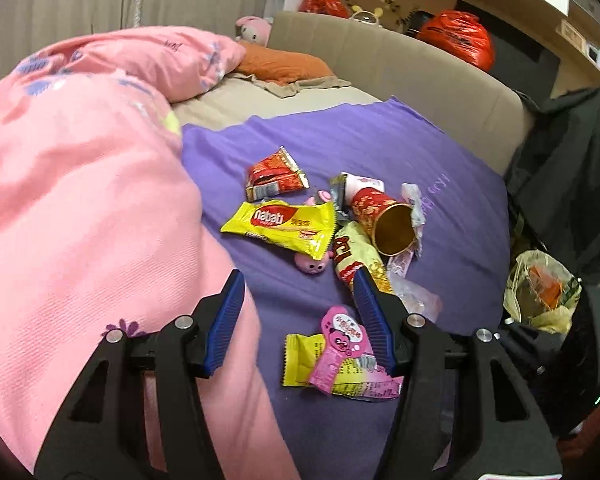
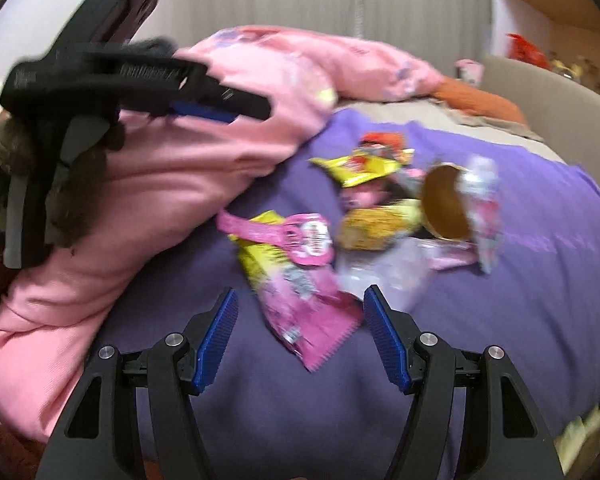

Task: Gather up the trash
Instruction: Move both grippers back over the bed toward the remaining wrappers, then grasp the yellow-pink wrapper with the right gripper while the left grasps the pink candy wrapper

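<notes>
Snack trash lies on a purple blanket: a yellow wafer wrapper, a red wrapper, a tipped red and gold paper cup, a yellow-white snack bag and a pink and yellow wrapper. My left gripper hovers open over the pile, with nothing between its fingers. In the blurred right wrist view my right gripper stands open above the pink and yellow wrapper, apart from it. The cup lies beyond. A gloved hand holds the left gripper at the upper left.
A bunched pink quilt covers the bed's left side. An orange pillow and a beige headboard lie behind. An open plastic bag with rubbish stands off the bed's right edge, under dark clothing. A small pink toy rests by the wrappers.
</notes>
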